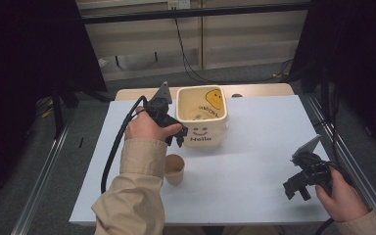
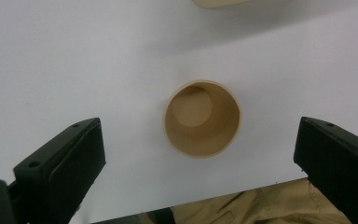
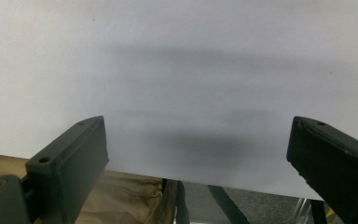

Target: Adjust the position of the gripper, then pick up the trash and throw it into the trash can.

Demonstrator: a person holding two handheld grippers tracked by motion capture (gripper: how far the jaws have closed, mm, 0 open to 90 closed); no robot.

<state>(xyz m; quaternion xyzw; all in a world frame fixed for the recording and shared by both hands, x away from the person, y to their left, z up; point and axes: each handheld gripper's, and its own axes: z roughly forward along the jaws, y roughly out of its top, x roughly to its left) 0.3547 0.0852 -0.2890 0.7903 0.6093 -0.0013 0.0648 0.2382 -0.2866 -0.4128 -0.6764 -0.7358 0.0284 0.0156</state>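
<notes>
left tool (image 2: 193,154) hangs wide open right above the paper cup (image 2: 201,118) standing on the table (image 1: 254,147) near the smiley bin (image 1: 201,117). i'd drop straight, pinch the rim gently. right tool (image 1: 296,188) open too, idle.

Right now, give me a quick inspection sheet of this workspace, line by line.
Surface: white sheet over a wooden table, flat.
Job's things: paper cup upright, open mouth up, nothing inside; cream bin with smiley face and "Hello", standing behind the cup.
Clutter: nothing seen on the sheet.
Grippers: left gripper above the cup, jaws wide apart, holding nothing; right gripper near the sheet's right edge, jaws open, holding nothing.
Cables: black cable trailing from the left gripper; more cables on the floor behind.
Surroundings: metal frame rails, grey floor, dark curtains.
</notes>
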